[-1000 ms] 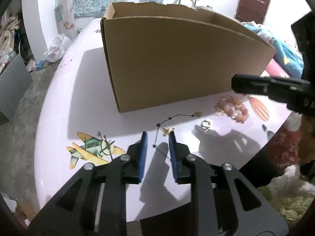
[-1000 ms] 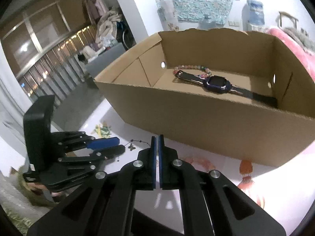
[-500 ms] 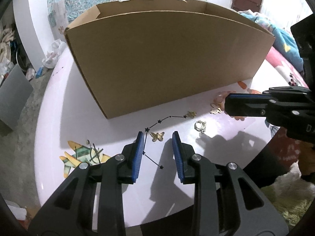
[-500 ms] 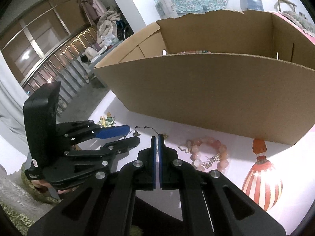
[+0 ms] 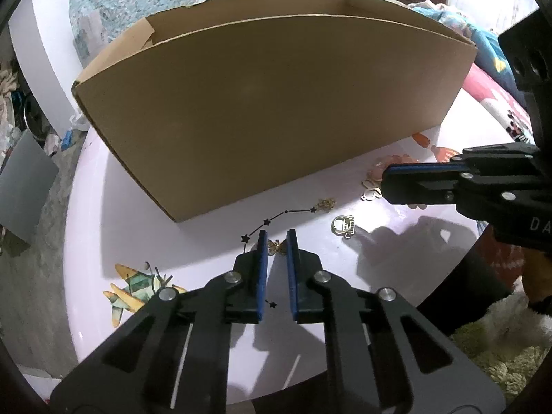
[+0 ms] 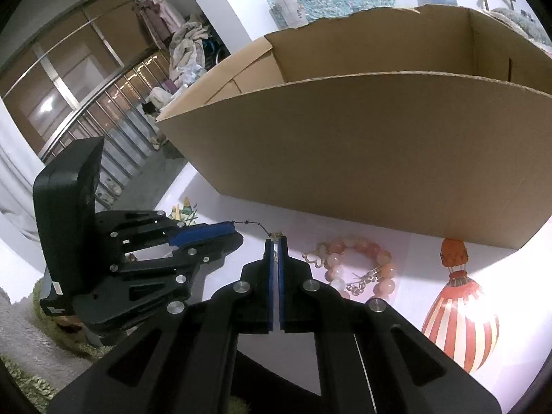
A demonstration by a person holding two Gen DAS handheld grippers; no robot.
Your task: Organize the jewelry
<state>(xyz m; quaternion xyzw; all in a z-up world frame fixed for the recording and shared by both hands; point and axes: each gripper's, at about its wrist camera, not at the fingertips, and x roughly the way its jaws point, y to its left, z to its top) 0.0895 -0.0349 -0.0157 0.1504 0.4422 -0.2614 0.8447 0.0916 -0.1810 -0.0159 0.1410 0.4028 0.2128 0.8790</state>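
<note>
Left wrist view, frame centre: left gripper (image 5: 276, 238), jaws just narrowing around a small gold butterfly charm (image 5: 276, 246), pads apparently untouching; right gripper (image 6: 275, 241) closed, empty.

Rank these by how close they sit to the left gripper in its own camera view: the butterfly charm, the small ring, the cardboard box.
1. Butterfly charm: between the tips of the left gripper, whose jaws have just been closing.
2. Small ring: on the table, to the right.
3. Cardboard box: behind both, at the back.
</note>
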